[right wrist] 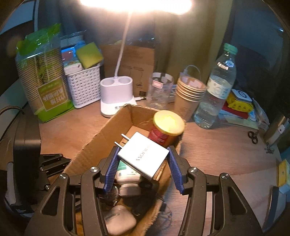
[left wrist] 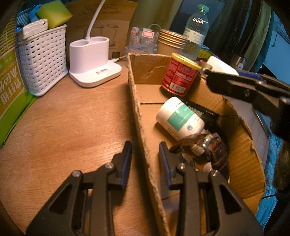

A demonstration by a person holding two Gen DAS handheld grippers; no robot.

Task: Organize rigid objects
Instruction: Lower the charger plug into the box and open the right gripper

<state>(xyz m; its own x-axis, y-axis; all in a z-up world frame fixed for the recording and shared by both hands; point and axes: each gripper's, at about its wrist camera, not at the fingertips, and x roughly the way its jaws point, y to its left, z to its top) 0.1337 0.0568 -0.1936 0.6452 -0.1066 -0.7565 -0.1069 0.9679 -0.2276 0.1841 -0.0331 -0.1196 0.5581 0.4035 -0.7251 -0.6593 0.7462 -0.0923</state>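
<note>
Overhead, right gripper (right wrist: 143, 159) tilted down, charger (right wrist: 143, 156) clamped above box (right wrist: 101, 143).

The lamp head (right wrist: 136, 4) in the right wrist view is blown out to a white glare and cut by the top edge. The small print on the white bottle (left wrist: 179, 118) is too blurred to read. The dark tangle (left wrist: 208, 150) in the cardboard box (left wrist: 143, 127) cannot be identified. The right gripper (left wrist: 208, 70) runs off the left wrist view's right edge, hiding most of the white charger (left wrist: 221, 65)
</note>
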